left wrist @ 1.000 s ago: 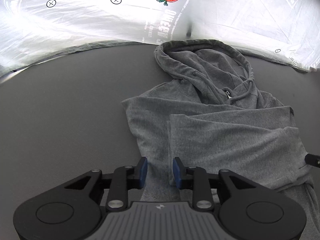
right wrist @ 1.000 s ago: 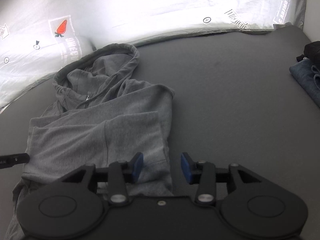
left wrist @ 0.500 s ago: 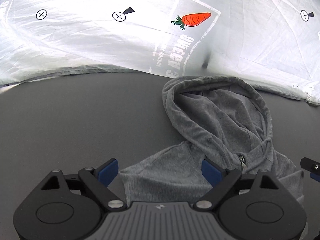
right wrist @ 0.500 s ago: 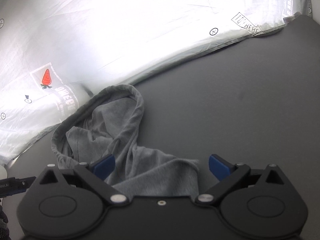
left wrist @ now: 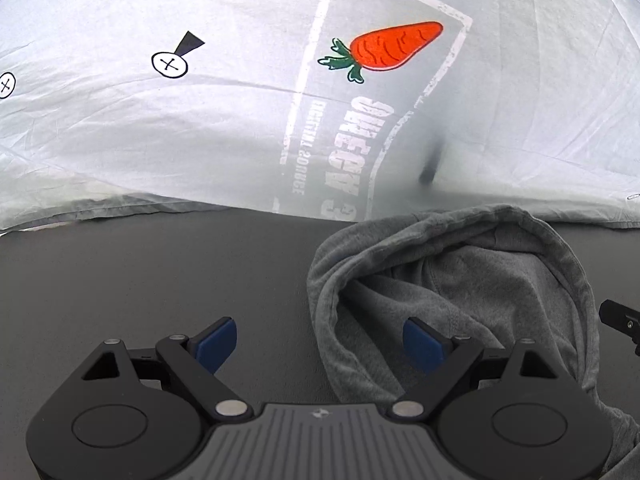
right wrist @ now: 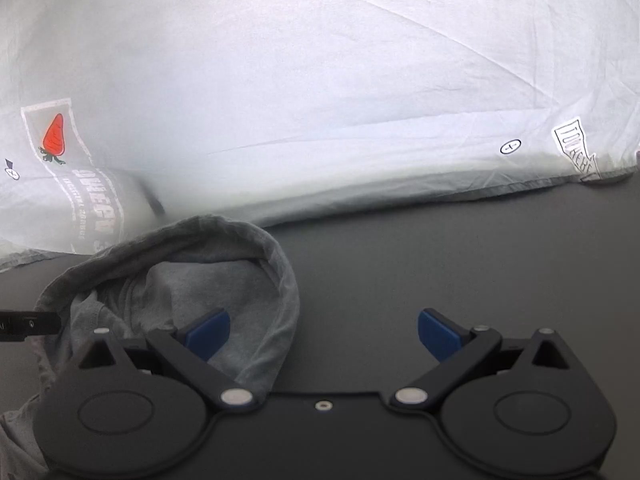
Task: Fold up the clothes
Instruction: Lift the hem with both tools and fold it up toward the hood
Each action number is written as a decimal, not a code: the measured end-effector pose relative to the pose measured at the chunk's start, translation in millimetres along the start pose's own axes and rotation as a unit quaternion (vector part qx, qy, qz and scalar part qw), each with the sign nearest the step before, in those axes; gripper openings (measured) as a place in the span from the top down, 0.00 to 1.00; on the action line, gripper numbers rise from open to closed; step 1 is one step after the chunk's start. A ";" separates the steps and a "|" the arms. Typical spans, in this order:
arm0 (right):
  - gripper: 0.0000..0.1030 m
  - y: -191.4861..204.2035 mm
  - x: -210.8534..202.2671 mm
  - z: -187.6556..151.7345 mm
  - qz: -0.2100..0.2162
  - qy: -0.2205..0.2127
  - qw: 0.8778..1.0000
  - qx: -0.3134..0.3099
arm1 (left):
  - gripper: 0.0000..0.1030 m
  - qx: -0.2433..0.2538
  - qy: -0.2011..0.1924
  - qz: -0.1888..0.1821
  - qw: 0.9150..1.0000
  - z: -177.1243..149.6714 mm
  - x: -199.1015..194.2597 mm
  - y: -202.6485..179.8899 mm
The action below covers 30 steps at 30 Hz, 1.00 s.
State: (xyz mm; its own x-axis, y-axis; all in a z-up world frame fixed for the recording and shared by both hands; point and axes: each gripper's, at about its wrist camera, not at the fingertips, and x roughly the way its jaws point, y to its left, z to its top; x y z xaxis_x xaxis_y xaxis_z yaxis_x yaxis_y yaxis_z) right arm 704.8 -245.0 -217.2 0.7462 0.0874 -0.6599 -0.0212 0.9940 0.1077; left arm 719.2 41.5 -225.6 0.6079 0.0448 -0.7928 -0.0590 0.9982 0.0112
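Observation:
The grey hoodie's hood (left wrist: pixel 500 280) lies open on the dark table, its rim curling upward. My left gripper (left wrist: pixel 320 336) is open wide, and the hood's left rim runs between its blue pads (left wrist: pixel 218 340) without touching them. In the right wrist view the hood (right wrist: pixel 224 280) sits at lower left. My right gripper (right wrist: pixel 324 326) is also open wide, straddling the hood's right rim. Neither gripper holds cloth. The hoodie's folded body is hidden under the grippers. A black tip of the other gripper shows at each view's edge (left wrist: pixel 620 320) (right wrist: pixel 28 324).
The dark grey table top (left wrist: pixel 140 280) stretches left of the hood, and also right of it (right wrist: pixel 480 260). A white sheet with a carrot print (left wrist: pixel 392 48) rises just behind the hood. The same sheet (right wrist: pixel 360 100) spans the back in the right wrist view.
Both grippers went from nearly shut over the folded body to wide open. Both moved forward along the hoodie to the hood, so the folded sleeves dropped out of view.

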 end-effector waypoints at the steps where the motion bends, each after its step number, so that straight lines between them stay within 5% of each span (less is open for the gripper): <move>1: 0.01 1.0 6.4 3.5 -0.004 0.000 1.000 -0.008 | 0.12 0.008 -0.001 0.001 1.000 3.1 4.6 -1.3; 9: 0.01 21.5 53.7 12.4 -0.046 0.026 0.993 -0.107 | 0.12 0.060 0.011 0.062 0.996 9.1 41.9 -9.3; 17: 0.03 22.1 55.9 25.8 -0.144 -0.020 0.975 -0.166 | 0.11 -0.005 0.007 0.108 0.994 30.9 39.3 20.0; 22: 0.02 24.4 2.0 33.0 -0.155 -0.081 0.967 -0.185 | 0.11 -0.048 -0.033 0.095 0.994 37.8 -18.7 36.6; 30: 0.01 18.0 -110.2 43.8 -0.158 -0.149 0.965 -0.149 | 0.11 -0.018 -0.140 0.094 0.985 26.3 -147.5 22.7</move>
State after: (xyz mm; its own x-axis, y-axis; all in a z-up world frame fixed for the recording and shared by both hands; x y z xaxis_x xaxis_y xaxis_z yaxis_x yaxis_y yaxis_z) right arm 651.3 -239.7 -110.0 0.9039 -0.2015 -0.3774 0.0813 0.9470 -0.3108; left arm 649.1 58.6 -92.4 0.7785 0.2432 -0.5787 -0.2164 0.9694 0.1163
